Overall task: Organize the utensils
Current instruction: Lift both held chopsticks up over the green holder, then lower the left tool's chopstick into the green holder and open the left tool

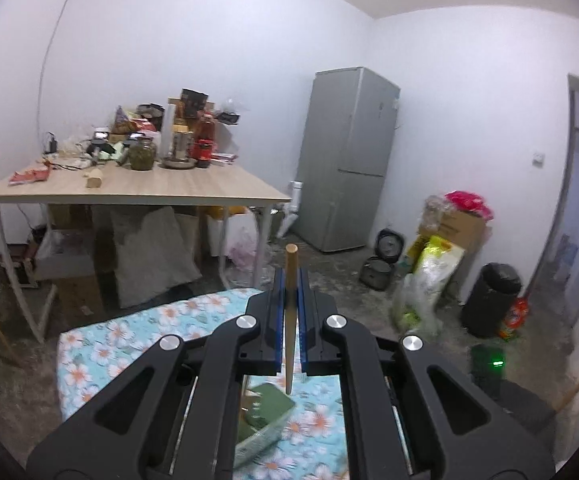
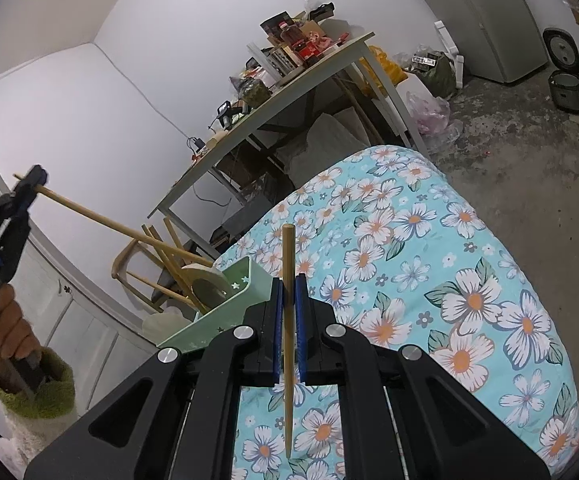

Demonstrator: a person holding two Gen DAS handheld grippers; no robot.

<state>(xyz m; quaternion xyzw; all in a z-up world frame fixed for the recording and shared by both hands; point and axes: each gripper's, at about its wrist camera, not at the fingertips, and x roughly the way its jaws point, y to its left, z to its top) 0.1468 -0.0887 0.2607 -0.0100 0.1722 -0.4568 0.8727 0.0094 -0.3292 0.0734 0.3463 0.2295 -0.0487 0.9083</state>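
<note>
Both views are evenly lit by soft, rather cool indoor light, with no hard shadows. The white walls (image 1: pixel 209 40) look a little washed out. Strong fisheye bending curves the edges, with dark corners. The green tray (image 1: pixel 265 412) is smeared by motion blur.

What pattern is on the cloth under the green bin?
Light blue cloth with white flowers, clearest in the right wrist view.

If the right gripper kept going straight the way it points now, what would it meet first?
Probably the flowered cloth: the right gripper, shut on a chopstick, points slightly down across it. The green holder sits left of that line. Depth is uncertain.
</note>
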